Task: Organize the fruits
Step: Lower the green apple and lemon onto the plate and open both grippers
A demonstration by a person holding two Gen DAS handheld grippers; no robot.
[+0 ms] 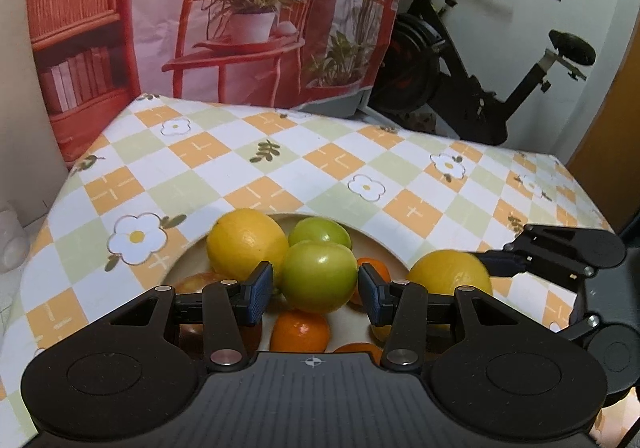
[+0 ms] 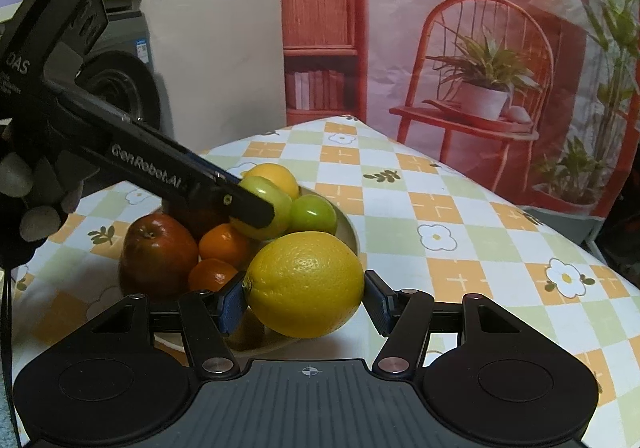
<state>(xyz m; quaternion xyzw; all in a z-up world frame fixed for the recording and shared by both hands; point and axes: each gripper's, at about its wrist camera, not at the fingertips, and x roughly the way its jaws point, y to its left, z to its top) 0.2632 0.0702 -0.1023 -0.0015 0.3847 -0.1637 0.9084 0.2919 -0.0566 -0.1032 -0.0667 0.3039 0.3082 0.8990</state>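
A bowl (image 2: 352,234) sits on the surface (image 2: 460,207), toward its near-left corner in the right wrist view. In the bowl, two lemons (image 2: 276,173) and apples (image 2: 312,212) lie at the far side, oranges (image 2: 224,244) nearer, another apple (image 2: 158,254) at the left rim.

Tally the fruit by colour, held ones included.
Round yellow citrus fruits: 2
Smooth round green fruits: 2
Small orange tangerines: 3
Glossy red apples: 1 clear, perhaps another hidden
Total: 8, perhaps 9
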